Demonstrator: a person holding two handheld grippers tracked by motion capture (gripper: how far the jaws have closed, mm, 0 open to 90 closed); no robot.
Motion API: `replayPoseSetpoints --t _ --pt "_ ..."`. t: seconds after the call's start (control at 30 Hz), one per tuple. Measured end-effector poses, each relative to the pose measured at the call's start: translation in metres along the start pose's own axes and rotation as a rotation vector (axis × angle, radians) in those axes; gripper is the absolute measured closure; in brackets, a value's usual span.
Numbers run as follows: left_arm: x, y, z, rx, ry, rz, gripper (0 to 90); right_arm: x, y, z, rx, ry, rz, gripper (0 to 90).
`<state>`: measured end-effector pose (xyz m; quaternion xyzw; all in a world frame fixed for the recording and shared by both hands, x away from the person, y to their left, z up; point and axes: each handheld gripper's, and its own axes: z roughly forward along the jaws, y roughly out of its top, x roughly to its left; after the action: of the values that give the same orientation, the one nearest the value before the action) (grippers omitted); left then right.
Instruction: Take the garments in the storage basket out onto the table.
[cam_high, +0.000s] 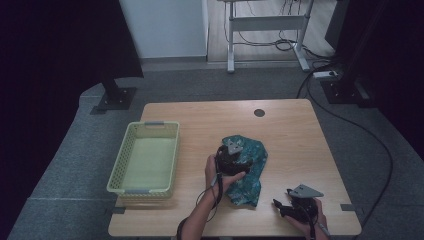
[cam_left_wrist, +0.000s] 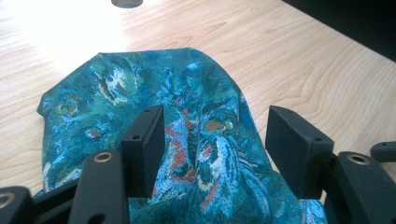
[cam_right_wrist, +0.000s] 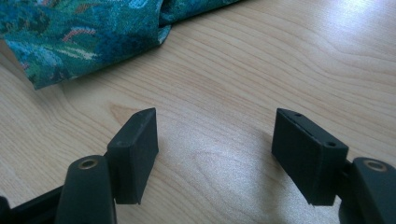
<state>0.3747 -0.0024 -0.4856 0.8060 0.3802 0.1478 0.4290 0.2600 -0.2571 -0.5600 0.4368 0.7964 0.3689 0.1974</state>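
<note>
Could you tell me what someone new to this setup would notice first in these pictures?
Most striking is the teal patterned cloth, crumpled near the middle of the wooden table, with the left gripper open over a raised fold of it. Next comes the pale yellow basket at the table's left edge, then the right gripper, open above bare wood beside the cloth.

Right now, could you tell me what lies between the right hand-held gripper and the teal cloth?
Only bare wooden table lies between the right hand-held gripper and the teal cloth, seen in the right gripper view.

Cloth right of basket
</note>
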Motion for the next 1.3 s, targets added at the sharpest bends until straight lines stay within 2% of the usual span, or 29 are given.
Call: replayPoseSetpoints --t 0.2,0.43,0.67,0.93,1.3 --pt "0.005 0.001 -0.01 -0.014 0.005 -0.005 36.3 0.0 0.0 0.0 -0.001 0.002 -0.002 31.2" --pt "0.005 -0.007 -0.033 -0.025 0.021 0.007 35.3 0.0 0.001 0.001 -0.002 0.006 -0.004 31.1" --pt "0.008 -0.022 -0.055 -0.039 0.026 0.014 34.7 -0.001 0.001 0.001 -0.001 0.008 -0.007 31.2" --pt "0.018 -0.039 -0.077 -0.044 0.031 0.013 33.9 -0.001 0.001 0.002 -0.002 0.006 -0.006 31.2" --pt "0.023 -0.076 -0.106 -0.042 0.047 0.016 33.5 0.0 0.001 0.001 0.0 0.001 0.001 31.2"
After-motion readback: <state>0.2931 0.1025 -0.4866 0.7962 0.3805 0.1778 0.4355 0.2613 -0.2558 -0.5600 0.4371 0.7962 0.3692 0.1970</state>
